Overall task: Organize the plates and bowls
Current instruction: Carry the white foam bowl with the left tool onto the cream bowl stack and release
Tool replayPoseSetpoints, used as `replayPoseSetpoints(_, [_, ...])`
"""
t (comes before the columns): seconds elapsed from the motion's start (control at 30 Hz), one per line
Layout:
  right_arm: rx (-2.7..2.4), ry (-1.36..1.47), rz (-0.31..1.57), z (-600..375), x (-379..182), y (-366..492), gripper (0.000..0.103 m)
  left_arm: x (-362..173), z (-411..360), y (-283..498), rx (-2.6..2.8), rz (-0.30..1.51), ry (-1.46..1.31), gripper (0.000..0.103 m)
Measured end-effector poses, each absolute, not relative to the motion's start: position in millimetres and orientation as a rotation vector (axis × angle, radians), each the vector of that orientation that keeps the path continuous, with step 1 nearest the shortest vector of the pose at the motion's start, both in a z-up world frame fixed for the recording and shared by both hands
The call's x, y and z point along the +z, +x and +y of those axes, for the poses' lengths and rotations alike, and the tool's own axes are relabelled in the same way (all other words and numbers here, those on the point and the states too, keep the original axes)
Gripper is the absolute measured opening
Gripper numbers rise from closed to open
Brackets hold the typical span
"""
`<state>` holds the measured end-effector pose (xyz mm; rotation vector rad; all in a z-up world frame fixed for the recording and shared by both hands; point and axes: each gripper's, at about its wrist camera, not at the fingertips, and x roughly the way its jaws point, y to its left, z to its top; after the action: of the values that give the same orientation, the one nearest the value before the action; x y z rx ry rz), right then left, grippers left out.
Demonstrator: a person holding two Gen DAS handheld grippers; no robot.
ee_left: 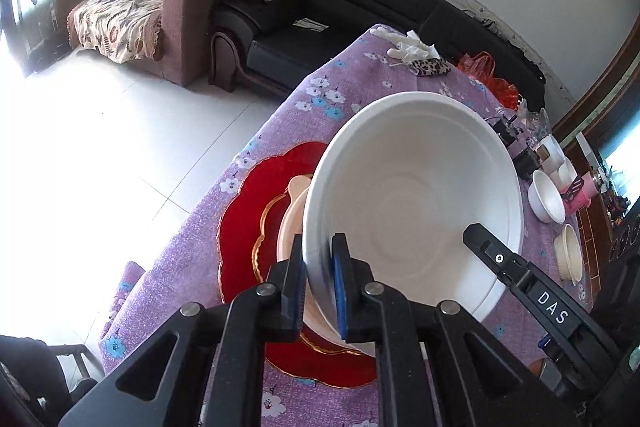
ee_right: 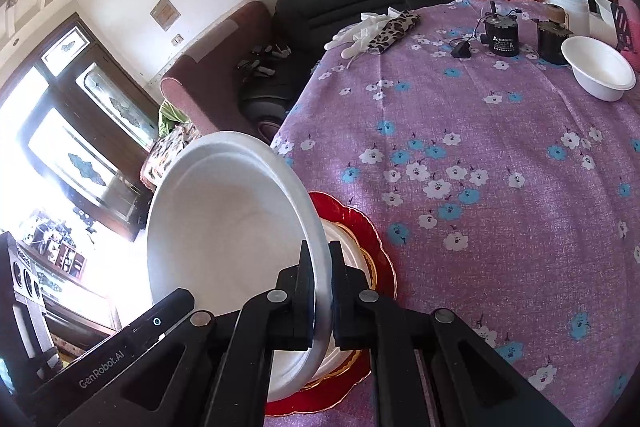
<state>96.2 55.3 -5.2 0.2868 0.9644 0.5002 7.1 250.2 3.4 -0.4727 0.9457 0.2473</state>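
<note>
Two grippers clamp opposite sides of one large white bowl's (ee_left: 416,195) rim, holding it over the stack at the table's near left edge.

1. Red plate (ee_left: 244,227): it lies on the purple floral cloth (ee_right: 500,155) with a cream dish (ee_left: 292,223) on it. The white bowl sits above both; whether it touches the dish cannot be told. Risk: a descent off-centre lands the bowl's base on the dish's rim, leaving a tilted stack close to the table edge.

2. Left gripper (ee_left: 320,267): fingers closed on the bowl's wall, one pad inside and one outside. Risk: the thin wall may flex or slide out of the pads.

3. Right gripper (ee_right: 322,275): fingers likewise closed across the rim. Risk: if one gripper releases first, the other carries the bowl alone and it can swing or tip. Unequal pull between the two may bend the rim.

4. Small white bowl (ee_right: 600,67): it stands well apart at the far right, not yet stacked.
</note>
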Motion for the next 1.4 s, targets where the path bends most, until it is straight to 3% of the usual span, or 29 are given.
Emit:
replayPoseSetpoints(0.2, [0.483, 0.221, 0.966, 77, -27, 96, 0.008, -10, 255, 10, 0.329, 0.973, -0.363, 0.015])
replayPoseSetpoints(0.37, [0.440, 0.145, 0.885, 84, -29, 95, 0.008, -6, 256, 8, 0.354, 0.965, -0.280, 0.029])
replayPoseSetpoints(0.8, [0.410, -0.001, 0.758, 90, -13, 92, 0.010, 15, 259, -8, 0.398, 0.903, -0.248, 0.029])
replayPoseSetpoints(0.87, [0.383, -0.061, 0.717, 93, -5, 88, 0.020, 15, 257, -7, 0.398, 0.902, -0.245, 0.029])
replayPoseSetpoints(0.93, [0.351, -0.114, 0.659, 94, 4, 83, 0.052, 15, 258, -8, 0.395, 0.904, -0.256, 0.029])
replayPoseSetpoints(1.0, [0.309, -0.152, 0.591, 92, 14, 79, 0.067, 14, 259, -10, 0.394, 0.907, -0.265, 0.029])
replayPoseSetpoints(1.23, [0.309, 0.028, 0.543, 38, 42, 82, 0.067, 31, 244, -11, 0.364, 0.862, -0.276, 0.031])
replayPoseSetpoints(1.4, [0.277, 0.142, 0.545, -14, 51, 85, 0.067, 45, 212, -8, 0.325, 0.824, -0.234, 0.040])
